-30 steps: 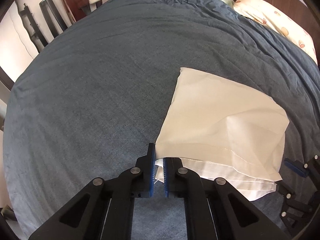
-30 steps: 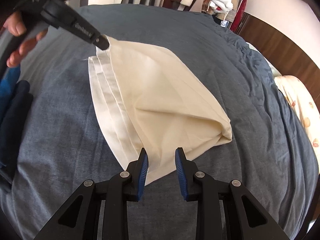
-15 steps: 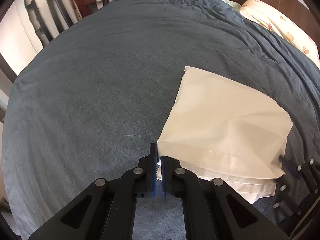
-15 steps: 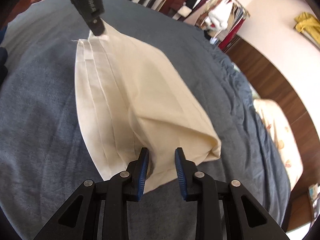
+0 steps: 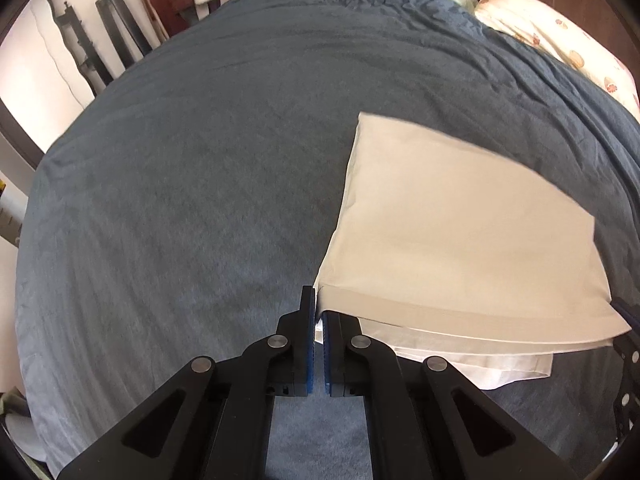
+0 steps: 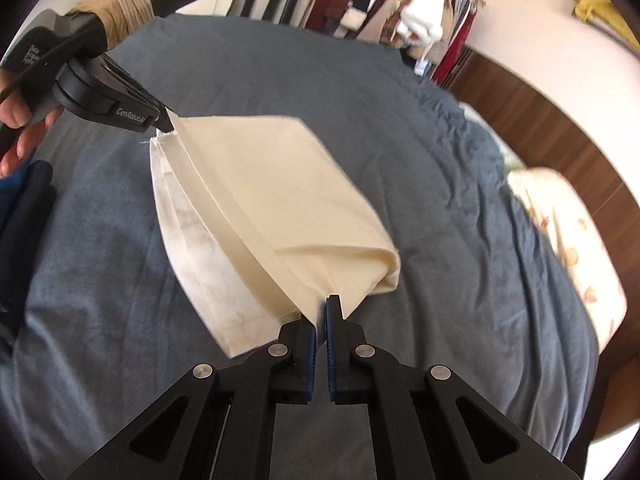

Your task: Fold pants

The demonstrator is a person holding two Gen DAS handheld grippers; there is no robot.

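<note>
The cream pants (image 5: 460, 236) lie folded in layers on the dark blue bedspread (image 5: 180, 200). My left gripper (image 5: 319, 312) is shut on the near left corner of the top layer's hem. In the right wrist view the pants (image 6: 272, 200) stretch between both grippers, the top layer lifted off the lower white layers. My right gripper (image 6: 321, 312) is shut on the other hem corner. The left gripper (image 6: 166, 122) also shows there at upper left, pinching its corner.
A floral pillow (image 5: 560, 40) lies at the far right of the bed; it also shows in the right wrist view (image 6: 572, 240). Dark folded clothes (image 6: 20, 216) sit at the left edge. A clothes rack (image 6: 400, 8) stands beyond the bed.
My right gripper has closed on the hem corner it was straddling. The top layer has risen taut between both grippers. The left gripper stays shut on its corner.
</note>
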